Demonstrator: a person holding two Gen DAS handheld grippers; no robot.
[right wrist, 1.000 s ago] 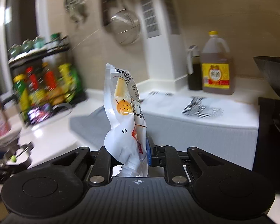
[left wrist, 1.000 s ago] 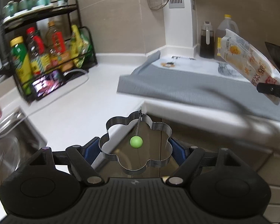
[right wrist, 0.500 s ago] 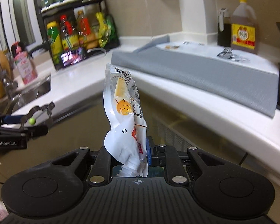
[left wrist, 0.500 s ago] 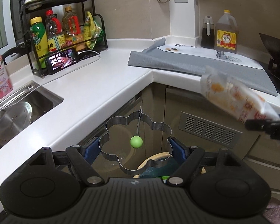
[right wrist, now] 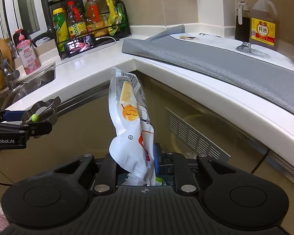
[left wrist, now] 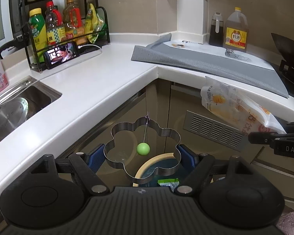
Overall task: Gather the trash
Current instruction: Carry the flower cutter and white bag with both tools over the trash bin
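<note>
My left gripper [left wrist: 143, 154] is shut on a flower-shaped metal ring [left wrist: 115, 131] with a green knob [left wrist: 143, 149], its blue pads pressing the ring's two sides. It hangs in front of the corner cabinet, above a bin with a cream rim [left wrist: 156, 157] that holds a green wrapper [left wrist: 168, 183]. My right gripper [right wrist: 135, 162] is shut on the lower end of a white and yellow plastic food bag [right wrist: 129, 113], which stands up from the jaws. In the left wrist view that bag [left wrist: 235, 107] and the right gripper [left wrist: 264, 135] are at the right. The ring [right wrist: 47, 105] shows at the left of the right wrist view.
A white L-shaped countertop [left wrist: 100, 78] runs above the cabinets. It carries a sink [left wrist: 19, 105], a black rack of bottles [left wrist: 64, 25], a phone [left wrist: 61, 53], a grey mat [left wrist: 205, 62] and an oil jug [left wrist: 236, 33]. A wok [left wrist: 288, 47] sits far right. A vent grille [left wrist: 211, 127] is in the cabinet front.
Both grippers have drawn back from over the counter and sunk in front of the corner cabinet. The bin has come into view below. Both grips are unchanged.
</note>
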